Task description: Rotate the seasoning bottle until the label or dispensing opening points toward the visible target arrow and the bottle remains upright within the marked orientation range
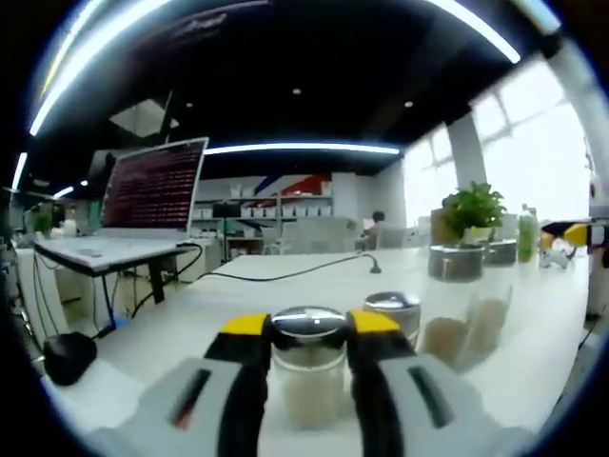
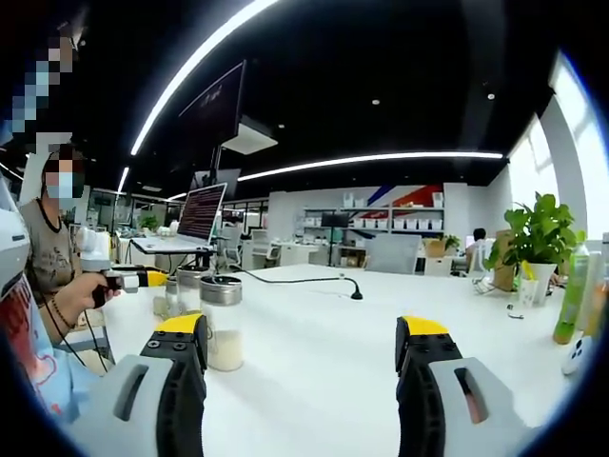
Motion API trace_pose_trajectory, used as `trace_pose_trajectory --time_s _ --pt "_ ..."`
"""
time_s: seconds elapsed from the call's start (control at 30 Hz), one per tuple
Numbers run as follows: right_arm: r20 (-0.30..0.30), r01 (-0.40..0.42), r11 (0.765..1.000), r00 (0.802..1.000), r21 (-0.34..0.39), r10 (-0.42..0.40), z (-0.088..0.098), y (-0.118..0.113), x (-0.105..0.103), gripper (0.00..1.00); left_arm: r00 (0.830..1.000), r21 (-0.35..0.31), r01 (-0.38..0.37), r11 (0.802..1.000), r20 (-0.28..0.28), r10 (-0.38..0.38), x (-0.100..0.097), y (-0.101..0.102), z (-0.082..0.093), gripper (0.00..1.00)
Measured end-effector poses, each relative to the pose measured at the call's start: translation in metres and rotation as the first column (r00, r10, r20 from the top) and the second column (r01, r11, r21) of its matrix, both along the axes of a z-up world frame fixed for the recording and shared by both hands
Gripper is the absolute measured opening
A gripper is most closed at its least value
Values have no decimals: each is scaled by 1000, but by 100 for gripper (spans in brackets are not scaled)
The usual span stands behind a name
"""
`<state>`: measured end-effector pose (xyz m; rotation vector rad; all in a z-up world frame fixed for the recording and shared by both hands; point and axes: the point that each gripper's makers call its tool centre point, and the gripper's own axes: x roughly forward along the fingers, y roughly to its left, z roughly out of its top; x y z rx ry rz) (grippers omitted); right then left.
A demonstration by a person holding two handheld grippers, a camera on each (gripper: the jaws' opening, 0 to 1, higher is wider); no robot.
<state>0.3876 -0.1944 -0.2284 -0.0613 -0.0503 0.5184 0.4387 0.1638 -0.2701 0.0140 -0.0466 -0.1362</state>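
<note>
In the left gripper view a glass seasoning bottle [image 1: 307, 376] with a silver lid stands upright on the white table [image 1: 238, 300], holding pale powder. My left gripper [image 1: 307, 328] is shut on it, a yellow-tipped jaw pressed to each side just under the lid. A second silver-lidded bottle [image 1: 393, 307] stands close behind it on the right. In the right gripper view my right gripper [image 2: 303, 328] is open wide over bare table, with a similar bottle [image 2: 224, 328] just beyond its left jaw. A person's hand holds the left gripper [image 2: 143, 278] at the far left.
Two more jars [image 1: 457, 262] and a potted plant [image 1: 473, 209] stand at the right. A black cable [image 1: 285, 274] crosses the table. An open laptop [image 1: 152, 186] sits on a side desk, and a black mouse [image 1: 67, 354] lies at the left. A green bottle [image 2: 574, 290] stands far right.
</note>
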Motion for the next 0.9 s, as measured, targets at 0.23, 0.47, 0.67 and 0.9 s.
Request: trace_pose_trajectory --time_s 0.23,0.47,0.67,0.9 --pt "-2 3 1000 1000 -3 -3 -1 1 -2 83 997 30 71 997 -26 -70 1 -1 -1 32" --pt "-5 13 1000 1000 -3 -13 -2 0 -3 83 991 42 132 990 -38 -131 1 0 -1 32" --pt "-8 11 1000 1000 -7 -11 -3 2 -4 83 984 53 177 983 -44 -175 1 0 -2 32" --pt "-8 14 1000 1000 -6 -14 -3 2 -4 83 972 81 232 969 -56 -228 2 0 -3 32"
